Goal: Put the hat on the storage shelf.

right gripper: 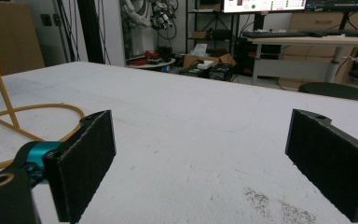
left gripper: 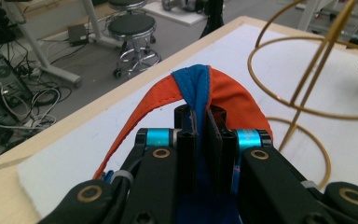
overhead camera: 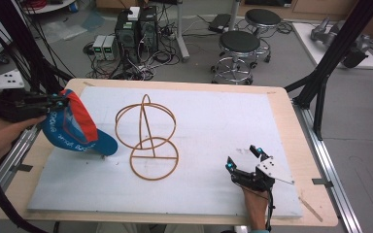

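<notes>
At near right, the right gripper (overhead camera: 244, 160) is resting wide open and empty on the white board (overhead camera: 213, 116). Farther left, the left gripper (overhead camera: 62, 101) is clamping the cap (overhead camera: 77, 132) by its rim fold, brim tip touching board beside the wire stand (overhead camera: 148, 138). Judging it's heading for the stand: keep the pinch firm, lift the brim clear, lower the crown over the top loop.

Pale wooden surface (overhead camera: 291, 116), rimmed in light wood, topped almost edge to edge by a white foam sheet (overhead camera: 223, 116). At the sheet's centre, a gold wire stand (overhead camera: 147, 138), lower ring flat on the foam. At nine o'clock, a blue and orange cap (overhead camera: 77, 131), brim tip down on the sheet. Toward five o'clock, faint dark scuffs (right gripper: 270, 203).
</notes>
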Tool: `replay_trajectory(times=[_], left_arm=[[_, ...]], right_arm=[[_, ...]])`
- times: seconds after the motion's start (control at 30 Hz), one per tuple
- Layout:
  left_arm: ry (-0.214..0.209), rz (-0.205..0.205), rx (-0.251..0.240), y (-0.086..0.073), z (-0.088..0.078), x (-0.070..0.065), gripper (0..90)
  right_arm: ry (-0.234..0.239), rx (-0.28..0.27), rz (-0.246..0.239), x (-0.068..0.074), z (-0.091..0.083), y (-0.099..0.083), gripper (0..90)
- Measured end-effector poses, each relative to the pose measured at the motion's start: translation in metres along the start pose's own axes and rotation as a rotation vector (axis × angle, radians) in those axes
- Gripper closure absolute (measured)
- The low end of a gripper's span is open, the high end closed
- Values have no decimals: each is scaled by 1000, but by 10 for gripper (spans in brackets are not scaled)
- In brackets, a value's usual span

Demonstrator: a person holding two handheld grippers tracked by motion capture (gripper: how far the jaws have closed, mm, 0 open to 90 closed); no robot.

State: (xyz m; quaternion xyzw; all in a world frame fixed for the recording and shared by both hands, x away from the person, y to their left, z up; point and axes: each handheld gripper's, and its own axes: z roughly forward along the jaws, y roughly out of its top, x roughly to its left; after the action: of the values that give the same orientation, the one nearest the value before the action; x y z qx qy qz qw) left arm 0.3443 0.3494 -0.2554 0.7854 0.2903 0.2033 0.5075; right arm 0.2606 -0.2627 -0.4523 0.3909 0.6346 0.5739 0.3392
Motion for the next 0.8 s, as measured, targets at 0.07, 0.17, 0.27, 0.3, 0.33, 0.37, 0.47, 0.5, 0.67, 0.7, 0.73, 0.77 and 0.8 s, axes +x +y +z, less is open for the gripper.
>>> replay_trajectory(times=[0.07, 0.17, 0.27, 0.3, 0.33, 0.37, 0.47, 0.5, 0.67, 0.7, 0.73, 0.77, 0.8], left_arm=[[-3, -5, -9, 1, 10, 1, 833], [-3, -9, -10, 1, 25, 2, 833], [-3, -27, -17, -2, 39, 4, 833], [0, -33, -16, -3, 44, 6, 832], [9, -34, -17, -4, 51, 7, 833], [9, -42, -21, -5, 55, 8, 833], [23, -62, -29, -7, 71, 12, 833], [24, -72, -29, -9, 77, 14, 832], [35, -90, -13, -14, 101, 18, 828], [35, -93, -14, -14, 104, 18, 827], [35, -102, -17, -16, 108, 19, 827], [44, -100, -10, -17, 112, 19, 824], [45, -102, -10, -18, 116, 20, 823]], right_arm=[[0, 0, 0, 0, 0, 0, 74], [2, 0, 2, 0, 0, 0, 74], [3, 1, 4, 0, 0, 0, 74], [5, 4, 9, 0, 0, 0, 74], [4, 5, 11, 0, 0, 0, 74], [4, 3, 6, 0, 0, 0, 74], [3, 4, 9, 0, 0, 0, 74], [4, 3, 10, -1, 0, 0, 74], [7, 3, 12, -1, 0, 0, 74], [7, 3, 11, -1, 0, 0, 74], [6, 4, 11, -1, 0, 0, 74], [6, 3, 10, -1, 0, 0, 74], [6, 3, 10, -1, 0, 0, 74]])
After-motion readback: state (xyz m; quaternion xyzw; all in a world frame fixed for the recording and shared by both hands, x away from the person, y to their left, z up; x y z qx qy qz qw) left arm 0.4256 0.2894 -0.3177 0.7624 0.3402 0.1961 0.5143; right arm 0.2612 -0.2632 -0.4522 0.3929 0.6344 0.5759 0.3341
